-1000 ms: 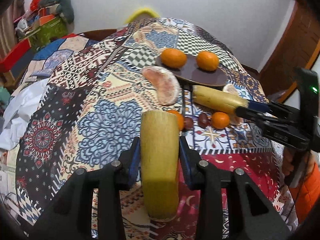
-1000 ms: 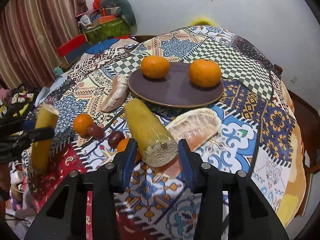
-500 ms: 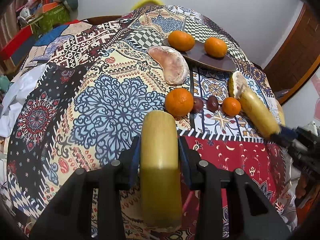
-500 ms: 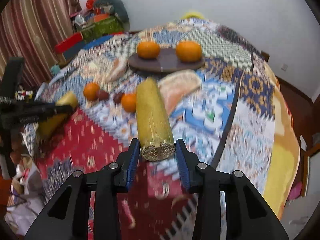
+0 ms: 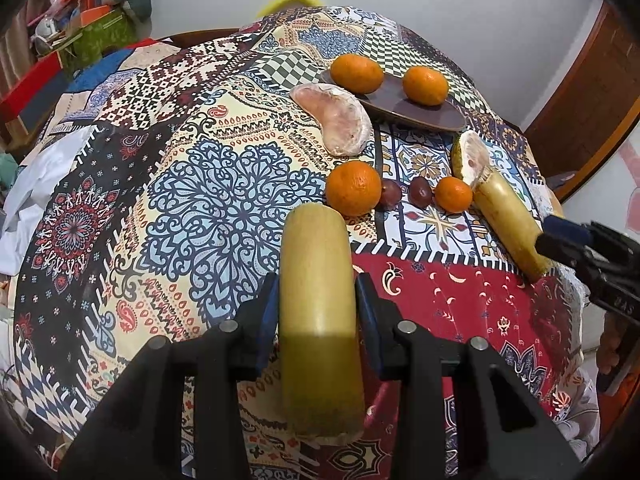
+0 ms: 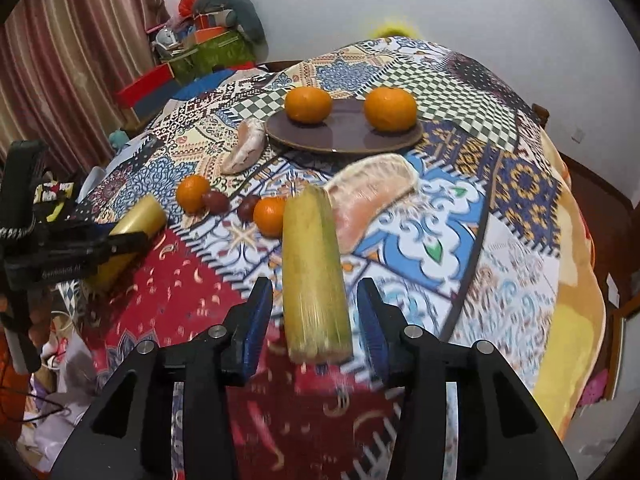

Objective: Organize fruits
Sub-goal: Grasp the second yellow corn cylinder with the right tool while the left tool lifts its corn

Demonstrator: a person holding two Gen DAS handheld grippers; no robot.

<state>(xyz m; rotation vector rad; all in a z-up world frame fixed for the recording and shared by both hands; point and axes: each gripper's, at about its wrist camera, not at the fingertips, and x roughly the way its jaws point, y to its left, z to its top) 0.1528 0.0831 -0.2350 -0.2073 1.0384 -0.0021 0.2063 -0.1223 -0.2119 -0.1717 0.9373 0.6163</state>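
Over the near edge of the patchwork-cloth surface point(image 5: 224, 208), both claws carry cut yellow-green cane-like stalks. Left claw point(image 5: 316, 312) is clamped on the smooth stalk section point(image 5: 316, 280), pads pressing both sides, stalk pointing away along the fingers. Right claw point(image 6: 314, 312): its jaws have just been opening, and there is a visible gap on each side of the fibrous-ended stalk section point(image 6: 314, 272) between them; picture is motion-blurred, so I read this as a release onto the red patch, not a firm hold. My guess at intent: stalks get lined up at the front, clear of the round fruit. Only container is the flat dark brown oval plate point(image 6: 344, 142) at the far side, holding two large oranges point(image 6: 308, 105), one near each end, middle bare. Off the plate: two pinkish peeled pomelo wedges point(image 5: 336, 120), one beside the plate's left rim, one nearer the right stalk. In front of those, a loose row of two small oranges point(image 5: 353, 187) with two dark red date-like fruits point(image 5: 421, 191) between them. Those still look unsorted.
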